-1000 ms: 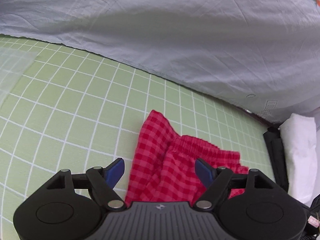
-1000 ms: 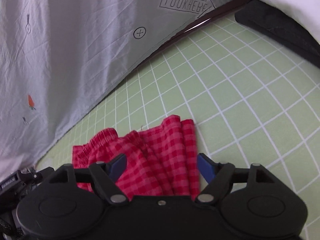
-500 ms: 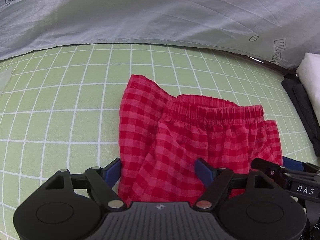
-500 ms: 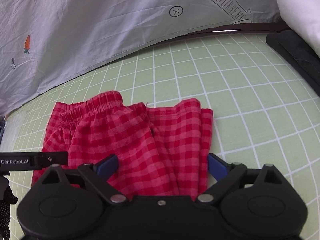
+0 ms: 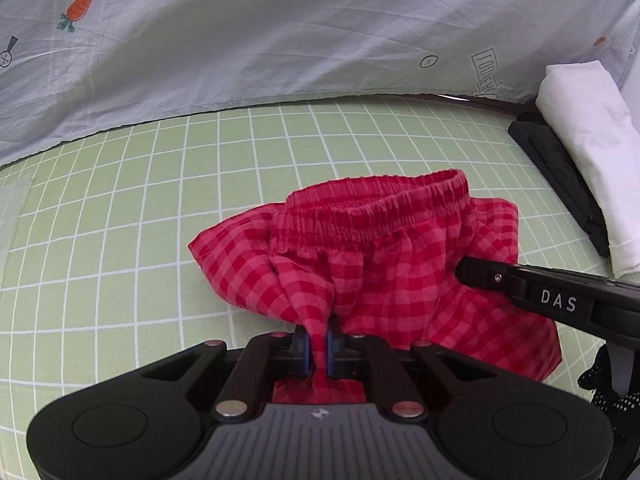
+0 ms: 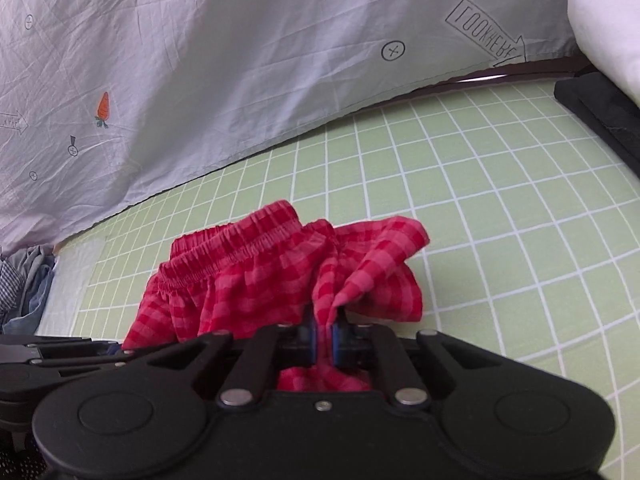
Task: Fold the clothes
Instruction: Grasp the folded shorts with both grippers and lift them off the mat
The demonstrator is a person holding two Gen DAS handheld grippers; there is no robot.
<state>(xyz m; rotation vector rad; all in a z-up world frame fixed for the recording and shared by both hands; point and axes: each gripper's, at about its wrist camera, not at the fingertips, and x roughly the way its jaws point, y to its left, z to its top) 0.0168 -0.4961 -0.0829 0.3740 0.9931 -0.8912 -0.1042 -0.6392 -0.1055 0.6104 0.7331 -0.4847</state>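
Now I have both pinched: left gripper [image 5: 316, 346] and right gripper [image 6: 325, 340] each clamp the red shorts [image 5: 384, 264]. Half a second ago both gaped; the fold can begin.

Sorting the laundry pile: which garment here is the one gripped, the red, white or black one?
The red checked shorts: left gripper and right gripper both pinch them; white cloth and black garment lie aside.
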